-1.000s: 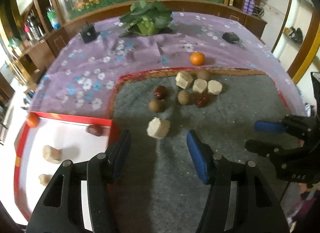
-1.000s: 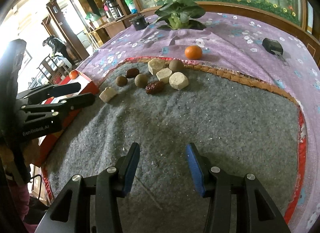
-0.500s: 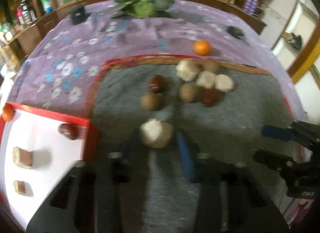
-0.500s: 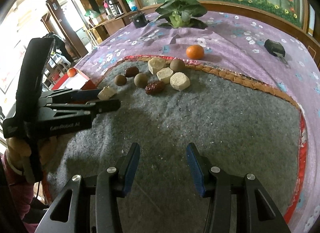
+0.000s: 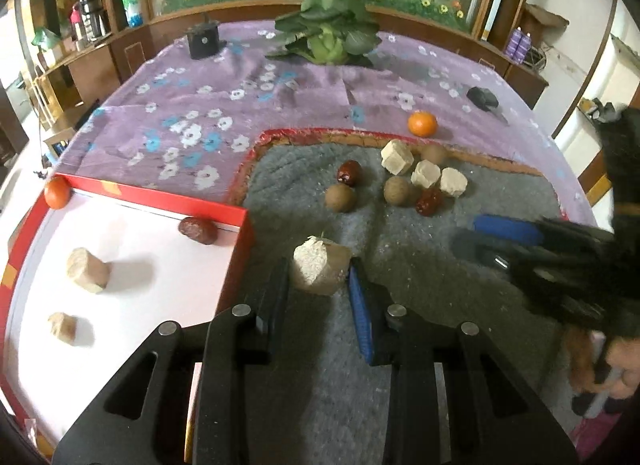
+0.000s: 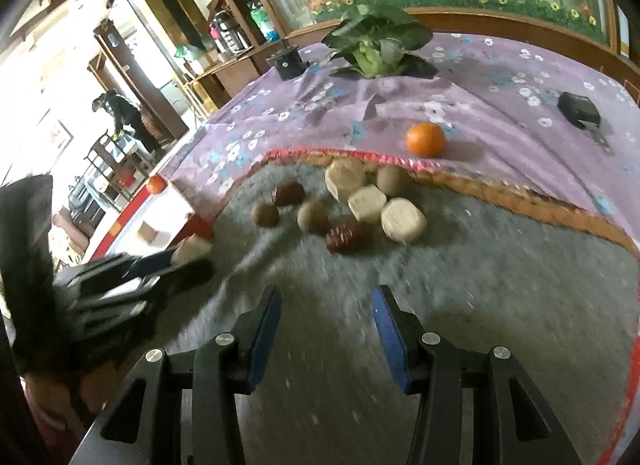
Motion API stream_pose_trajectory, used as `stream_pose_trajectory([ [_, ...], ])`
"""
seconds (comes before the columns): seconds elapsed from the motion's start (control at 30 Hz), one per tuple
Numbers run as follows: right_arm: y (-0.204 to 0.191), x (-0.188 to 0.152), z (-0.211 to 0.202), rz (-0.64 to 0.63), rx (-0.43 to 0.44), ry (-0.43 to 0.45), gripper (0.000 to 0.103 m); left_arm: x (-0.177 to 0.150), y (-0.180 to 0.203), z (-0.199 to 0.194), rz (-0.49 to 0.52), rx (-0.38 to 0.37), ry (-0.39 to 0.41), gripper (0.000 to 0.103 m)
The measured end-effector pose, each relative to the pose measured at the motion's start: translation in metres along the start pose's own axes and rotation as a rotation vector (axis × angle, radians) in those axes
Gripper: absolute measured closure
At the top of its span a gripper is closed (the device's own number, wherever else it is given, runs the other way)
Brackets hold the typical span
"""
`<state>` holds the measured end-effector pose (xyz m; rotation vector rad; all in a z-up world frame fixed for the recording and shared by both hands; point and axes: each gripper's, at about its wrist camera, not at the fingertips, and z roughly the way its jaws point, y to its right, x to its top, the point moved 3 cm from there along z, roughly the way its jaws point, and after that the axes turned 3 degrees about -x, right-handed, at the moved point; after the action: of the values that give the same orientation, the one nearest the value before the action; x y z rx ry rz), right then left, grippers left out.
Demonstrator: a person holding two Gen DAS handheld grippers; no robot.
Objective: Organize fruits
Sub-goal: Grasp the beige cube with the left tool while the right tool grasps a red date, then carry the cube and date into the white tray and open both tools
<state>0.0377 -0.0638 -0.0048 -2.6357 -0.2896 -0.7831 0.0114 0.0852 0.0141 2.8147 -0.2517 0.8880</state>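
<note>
My left gripper [image 5: 318, 281] is shut on a pale beige chunk [image 5: 320, 270] on the grey felt mat [image 5: 440, 305], right beside the red-rimmed white tray [image 5: 160, 265]. It also shows in the right wrist view [image 6: 194, 250]. The tray holds a dark red date [image 5: 198, 230], two beige chunks [image 5: 88, 269] and an orange [image 5: 56, 194] at its far corner. A cluster of beige chunks [image 5: 424, 174], brown round fruits [image 5: 340, 198] and red dates [image 5: 430, 201] lies on the mat's far side. My right gripper [image 6: 326, 305] is open and empty over the mat.
An orange [image 5: 422, 124] lies on the purple floral cloth [image 5: 240, 105] behind the mat. A leafy green plant [image 5: 332, 31], a black box [image 5: 204, 39] and a small black device [image 5: 483, 98] stand further back. Wooden cabinets ring the table.
My left gripper moved forward over the lone beige chunk and closed on it. My right gripper moved forward toward the fruit cluster.
</note>
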Motion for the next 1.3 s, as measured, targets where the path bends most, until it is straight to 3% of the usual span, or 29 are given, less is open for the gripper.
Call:
stream_pose_trajectory([
  [0.27, -0.012, 0.017, 0.032, -0.211, -0.135, 0.002, 0.060, -0.006, -0.004, -0.008, -0.015, -0.041, -0.003, 0.075],
  [0.4, -0.013, 0.022, 0.040, -0.292, -0.142, -0.009, 0.061, -0.006, -0.005, -0.008, -0.026, -0.046, -0.003, 0.075],
  [0.5, -0.012, 0.020, 0.038, -0.314, -0.160, -0.010, 0.072, -0.007, -0.008, -0.007, -0.045, -0.048, -0.007, 0.074],
  [0.73, -0.023, 0.002, 0.011, -0.268, -0.121, 0.011, 0.073, -0.012, -0.016, -0.015, -0.086, -0.039, -0.002, 0.074],
  [0.93, -0.052, -0.011, -0.013, -0.242, -0.049, 0.053, 0.073, -0.019, -0.035, -0.038, -0.112, 0.015, 0.036, 0.074],
  [1.3, -0.122, -0.024, -0.019, -0.344, 0.030, 0.061, 0.073, -0.051, -0.083, -0.072, -0.180, 0.137, 0.051, 0.074],
])
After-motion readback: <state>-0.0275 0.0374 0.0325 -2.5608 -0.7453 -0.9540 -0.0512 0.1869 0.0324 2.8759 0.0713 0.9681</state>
